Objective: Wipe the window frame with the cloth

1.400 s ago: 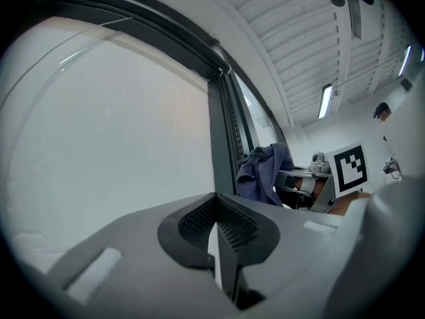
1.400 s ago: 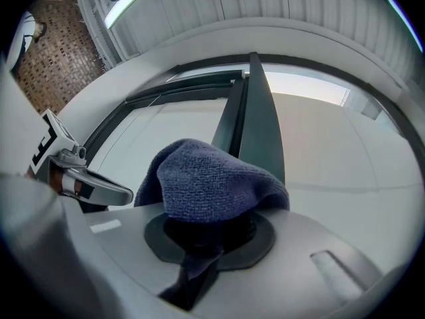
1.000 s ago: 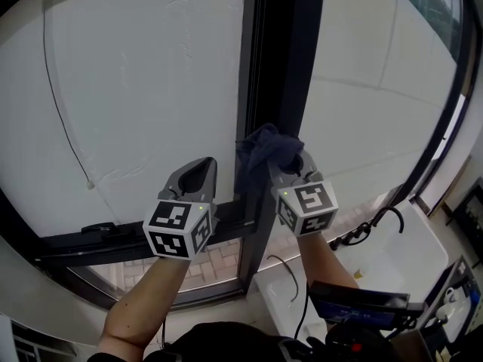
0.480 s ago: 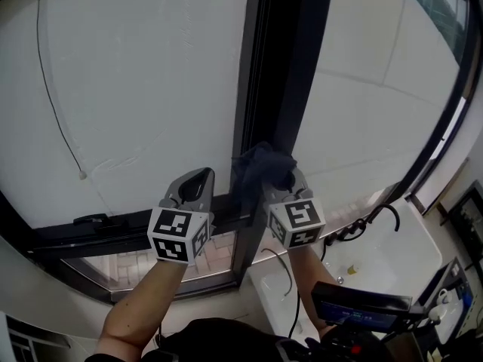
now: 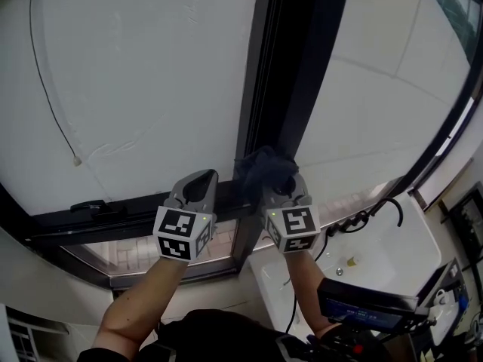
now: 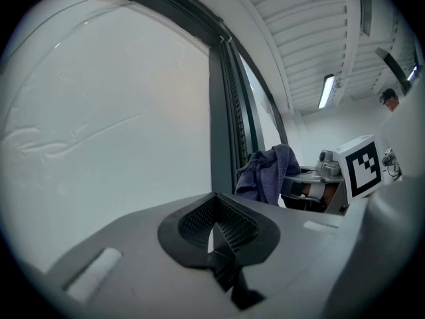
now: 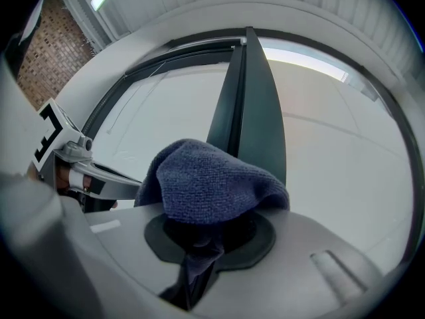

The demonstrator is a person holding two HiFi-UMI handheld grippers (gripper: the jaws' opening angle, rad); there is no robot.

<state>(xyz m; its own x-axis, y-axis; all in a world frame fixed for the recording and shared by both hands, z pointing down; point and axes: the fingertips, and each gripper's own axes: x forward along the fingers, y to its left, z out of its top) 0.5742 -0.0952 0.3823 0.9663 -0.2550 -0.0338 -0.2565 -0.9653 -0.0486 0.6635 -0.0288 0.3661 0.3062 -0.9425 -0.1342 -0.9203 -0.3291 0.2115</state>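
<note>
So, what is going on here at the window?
A person holds a gripper in each hand in front of a large window. The right gripper is shut on a dark blue cloth and holds it at the lower part of the upright bar of the dark window frame, apparently against it. The left gripper is shut and empty, just to the left.

A white basin [image 5: 411, 241] sat at lower right, a black cable [image 5: 362, 219] seemingly draped over its rim; a ceiling light [image 6: 325, 90] glowed overhead.
</note>
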